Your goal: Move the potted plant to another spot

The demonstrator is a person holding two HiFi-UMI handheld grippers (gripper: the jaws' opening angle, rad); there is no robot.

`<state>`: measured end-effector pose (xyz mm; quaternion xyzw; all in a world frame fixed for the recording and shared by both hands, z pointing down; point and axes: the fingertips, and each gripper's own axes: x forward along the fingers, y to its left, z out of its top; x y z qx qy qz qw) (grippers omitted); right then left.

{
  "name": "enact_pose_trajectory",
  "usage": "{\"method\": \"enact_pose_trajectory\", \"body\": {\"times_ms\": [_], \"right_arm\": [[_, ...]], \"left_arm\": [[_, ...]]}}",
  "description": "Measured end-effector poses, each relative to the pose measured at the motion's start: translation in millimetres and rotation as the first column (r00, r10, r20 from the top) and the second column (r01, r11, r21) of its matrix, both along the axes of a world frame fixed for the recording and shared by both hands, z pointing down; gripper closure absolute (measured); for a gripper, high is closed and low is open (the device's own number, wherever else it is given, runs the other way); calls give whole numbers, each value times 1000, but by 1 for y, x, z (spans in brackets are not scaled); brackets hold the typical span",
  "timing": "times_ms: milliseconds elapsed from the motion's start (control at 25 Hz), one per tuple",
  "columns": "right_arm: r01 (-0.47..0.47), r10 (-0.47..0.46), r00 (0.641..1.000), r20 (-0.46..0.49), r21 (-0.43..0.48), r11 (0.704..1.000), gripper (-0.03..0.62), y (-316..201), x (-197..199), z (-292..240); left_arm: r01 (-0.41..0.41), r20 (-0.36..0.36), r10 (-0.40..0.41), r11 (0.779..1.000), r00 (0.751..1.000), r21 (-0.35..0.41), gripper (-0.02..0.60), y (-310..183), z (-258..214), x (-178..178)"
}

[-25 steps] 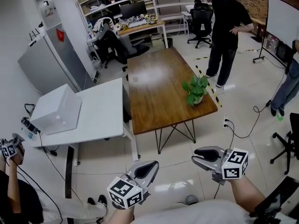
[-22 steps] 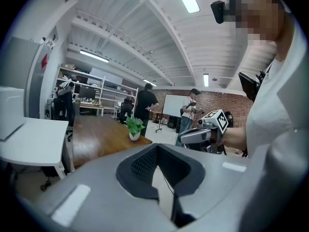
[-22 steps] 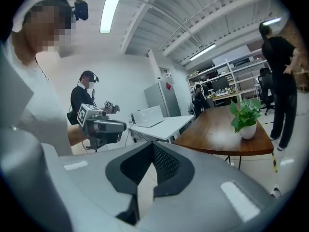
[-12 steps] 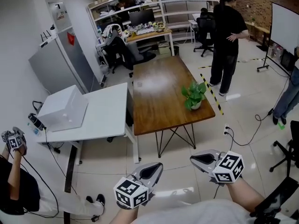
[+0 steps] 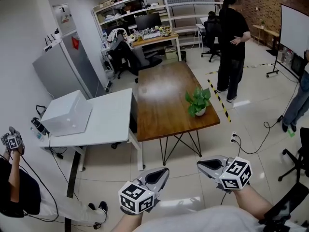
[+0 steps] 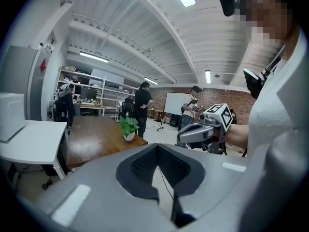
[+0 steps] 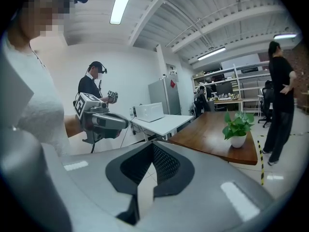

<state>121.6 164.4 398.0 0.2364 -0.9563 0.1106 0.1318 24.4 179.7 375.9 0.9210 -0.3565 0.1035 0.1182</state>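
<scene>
The potted plant (image 5: 198,103), green leaves in a small white pot, stands near the right edge of the brown wooden table (image 5: 159,100). It also shows in the left gripper view (image 6: 128,128) and the right gripper view (image 7: 237,129). Both grippers hover over the floor in front of the table, well short of the plant. My left gripper (image 5: 162,171) is shut and holds nothing. My right gripper (image 5: 202,164) is shut as well, also with nothing in it. Each gripper view catches the other gripper beside it: the right gripper (image 6: 181,138), the left gripper (image 7: 125,124).
A white desk (image 5: 104,122) with a white box (image 5: 67,114) adjoins the table's left side. A person in black (image 5: 231,37) stands past the table's right side. Another person (image 5: 12,178) crouches at the left. A whiteboard (image 5: 294,28), a chair (image 5: 301,146) and floor cables (image 5: 251,139) lie to the right.
The right gripper's jaws have closed from a small gap. Both grippers have drifted slightly, and the head view has shifted so the table sits a little nearer.
</scene>
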Motion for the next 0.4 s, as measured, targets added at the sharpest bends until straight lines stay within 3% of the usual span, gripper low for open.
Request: {"method": "enact_pose_trajectory", "body": {"times_ms": [400], "right_arm": [[4, -2, 999, -36, 37, 999, 591, 0, 6, -3]], "left_arm": [[1, 11, -1, 1000, 1000, 0, 584, 1, -3, 3]]}}
